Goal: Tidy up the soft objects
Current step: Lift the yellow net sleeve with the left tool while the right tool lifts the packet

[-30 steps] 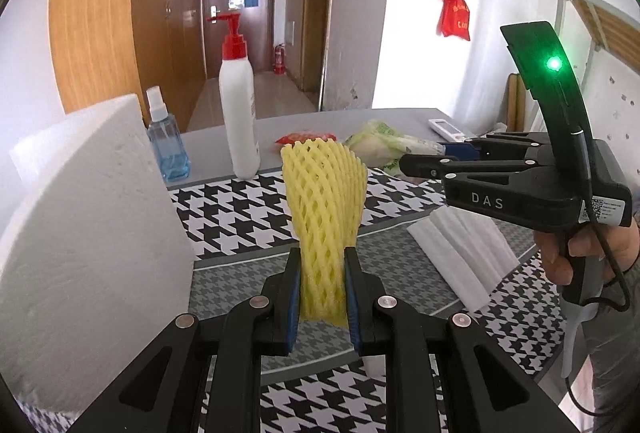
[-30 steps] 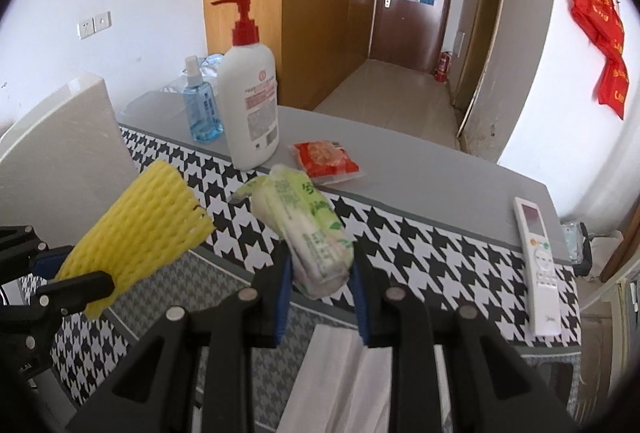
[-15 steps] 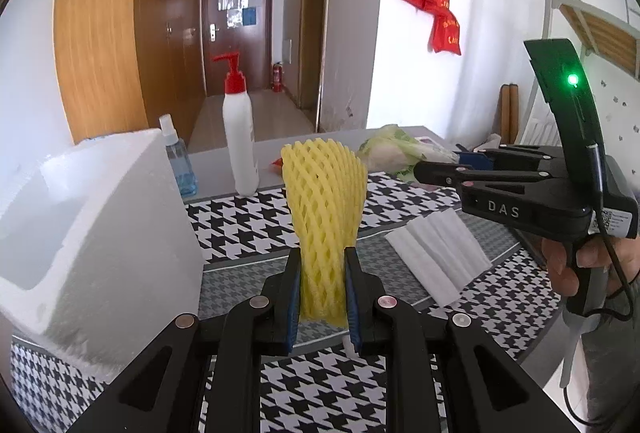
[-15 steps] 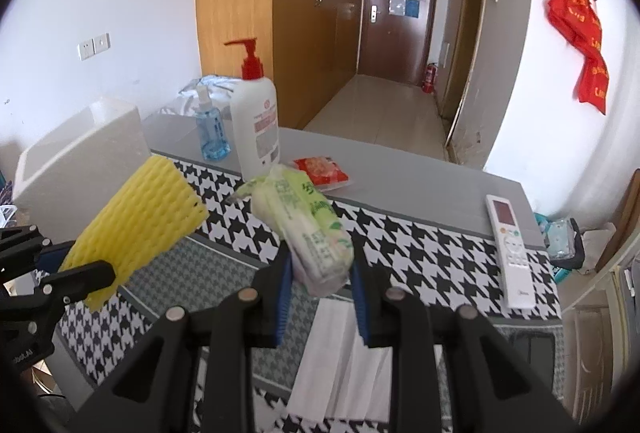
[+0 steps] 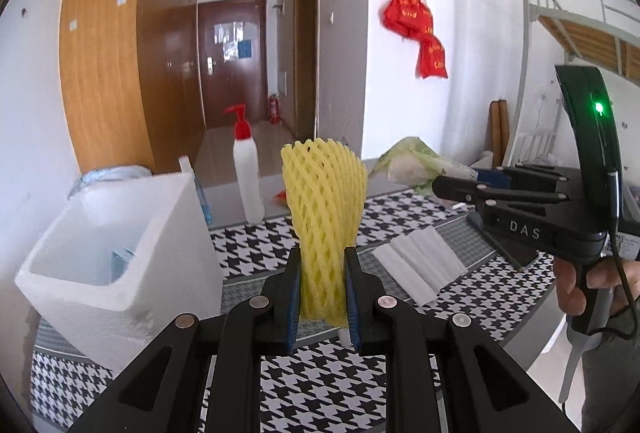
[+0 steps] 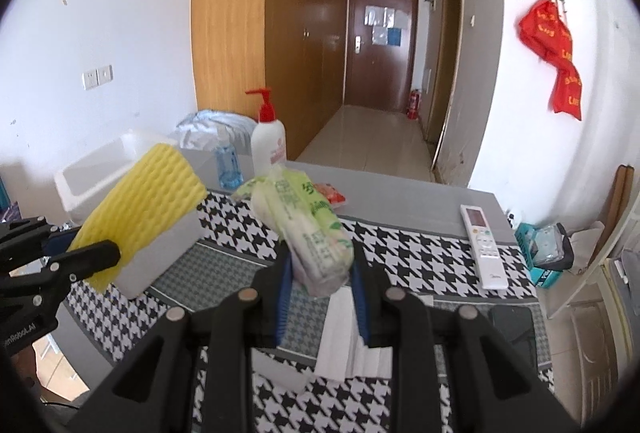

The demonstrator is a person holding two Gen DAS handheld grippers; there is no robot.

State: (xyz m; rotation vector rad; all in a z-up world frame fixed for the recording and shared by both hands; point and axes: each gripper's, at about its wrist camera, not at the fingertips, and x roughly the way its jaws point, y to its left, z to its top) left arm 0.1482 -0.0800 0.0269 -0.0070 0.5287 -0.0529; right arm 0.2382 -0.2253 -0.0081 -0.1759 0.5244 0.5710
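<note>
My left gripper (image 5: 322, 275) is shut on a yellow foam fruit net (image 5: 325, 217), held upright above the houndstooth table; the same net (image 6: 140, 209) shows at the left of the right wrist view. My right gripper (image 6: 320, 277) is shut on a green and white tissue pack (image 6: 308, 229), also lifted off the table, and that pack (image 5: 416, 165) pokes out of the right gripper's fingers in the left wrist view. A white foam box (image 5: 116, 253) stands open at the left, its rim (image 6: 84, 173) behind the net.
A white pump bottle (image 5: 248, 177), a blue spray bottle (image 6: 229, 169) and a red packet (image 6: 330, 193) stand at the table's far side. Folded white tissue (image 5: 420, 265) lies mid-table. A white remote (image 6: 482, 245) lies at the right. A hand (image 5: 576, 285) holds the right gripper's handle.
Both grippers have risen and pulled back from the table with the net and the pack still held. The foam box's open inside has come into view.
</note>
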